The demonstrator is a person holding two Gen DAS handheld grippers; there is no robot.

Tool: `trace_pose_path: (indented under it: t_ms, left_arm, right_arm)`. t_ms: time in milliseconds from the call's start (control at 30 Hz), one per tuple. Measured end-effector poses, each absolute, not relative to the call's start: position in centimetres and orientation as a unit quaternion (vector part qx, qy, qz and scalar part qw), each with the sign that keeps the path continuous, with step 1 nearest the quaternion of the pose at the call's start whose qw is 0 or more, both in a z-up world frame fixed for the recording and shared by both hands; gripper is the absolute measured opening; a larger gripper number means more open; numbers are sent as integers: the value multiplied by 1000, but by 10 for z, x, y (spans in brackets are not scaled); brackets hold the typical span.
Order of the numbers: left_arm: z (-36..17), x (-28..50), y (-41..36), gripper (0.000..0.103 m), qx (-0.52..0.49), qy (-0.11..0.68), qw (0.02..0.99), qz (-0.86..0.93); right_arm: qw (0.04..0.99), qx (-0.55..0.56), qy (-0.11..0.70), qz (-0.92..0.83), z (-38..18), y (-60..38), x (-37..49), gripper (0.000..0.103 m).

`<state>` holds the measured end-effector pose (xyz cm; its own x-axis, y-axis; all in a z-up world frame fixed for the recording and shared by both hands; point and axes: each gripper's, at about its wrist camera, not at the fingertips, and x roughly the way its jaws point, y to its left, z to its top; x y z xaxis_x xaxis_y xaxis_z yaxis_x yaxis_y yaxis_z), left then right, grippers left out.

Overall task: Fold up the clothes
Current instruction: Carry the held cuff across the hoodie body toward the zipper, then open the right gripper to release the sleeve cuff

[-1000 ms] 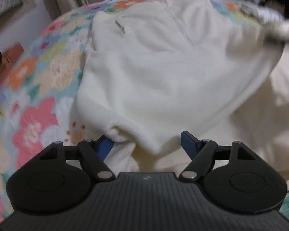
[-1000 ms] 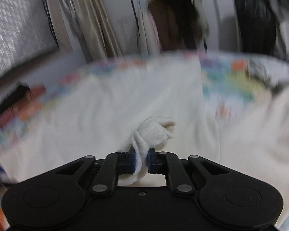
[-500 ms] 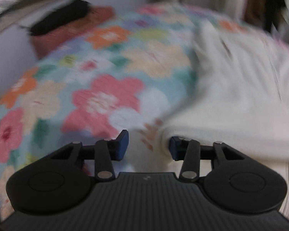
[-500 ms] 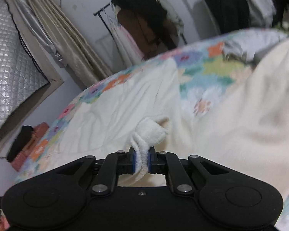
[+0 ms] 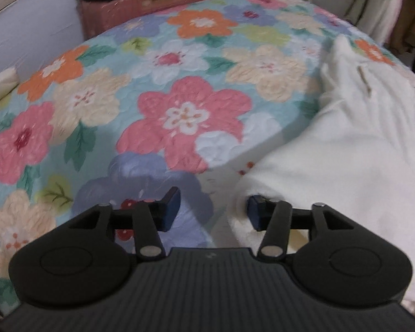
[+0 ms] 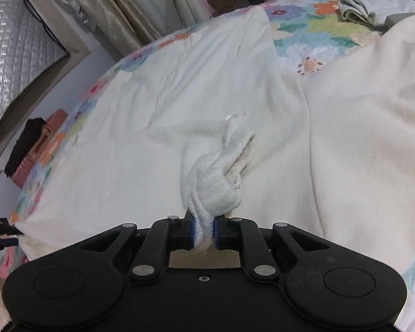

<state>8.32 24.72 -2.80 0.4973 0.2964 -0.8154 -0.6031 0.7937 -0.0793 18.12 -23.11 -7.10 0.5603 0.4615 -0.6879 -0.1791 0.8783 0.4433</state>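
Note:
A cream fleece garment [image 5: 345, 152] lies spread on the floral quilt [image 5: 179, 96]. In the left wrist view its near left edge curls against the inner face of my left gripper's right pad. The left gripper [image 5: 213, 211] is open and its jaws are opening, with mostly bare quilt between them. In the right wrist view the garment [image 6: 179, 110] fills the middle. My right gripper [image 6: 204, 233] still pinches a twisted bunch of its fleece [image 6: 215, 182] between the pads, while its jaws begin opening. The bunch lies down on the spread cloth.
A reddish box [image 5: 144, 5] topped by something black sits past the bed's far left edge. A second cream cloth [image 6: 373, 110] lies heaped at the right, with a folded grey cloth [image 6: 373, 8] behind it. Curtains [image 6: 110, 8] and hanging clothes line the back wall.
My left gripper swung left off the garment to its edge over the quilt, narrowing and then widening. My right gripper sank with the fleece bunch, which now rests on the cloth.

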Motion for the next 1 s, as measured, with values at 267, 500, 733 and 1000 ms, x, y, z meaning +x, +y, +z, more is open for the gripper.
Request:
trace_pose_path:
  t_ms: [267, 500, 733, 1000]
  left_arm:
    - [-14, 68, 255, 68, -217, 376, 855, 284]
    - [-20, 72, 257, 76, -222, 388, 845, 293]
    - [-49, 99, 256, 87, -220, 490, 805, 253]
    - [-11, 69, 253, 87, -215, 390, 855, 266]
  right_arm:
    - [860, 167, 450, 175, -72, -234, 176, 23]
    - [844, 213, 466, 155, -81, -243, 182, 47]
    - [855, 162, 469, 150, -81, -232, 181, 48]
    - [874, 96, 464, 106, -45, -245, 165, 65]
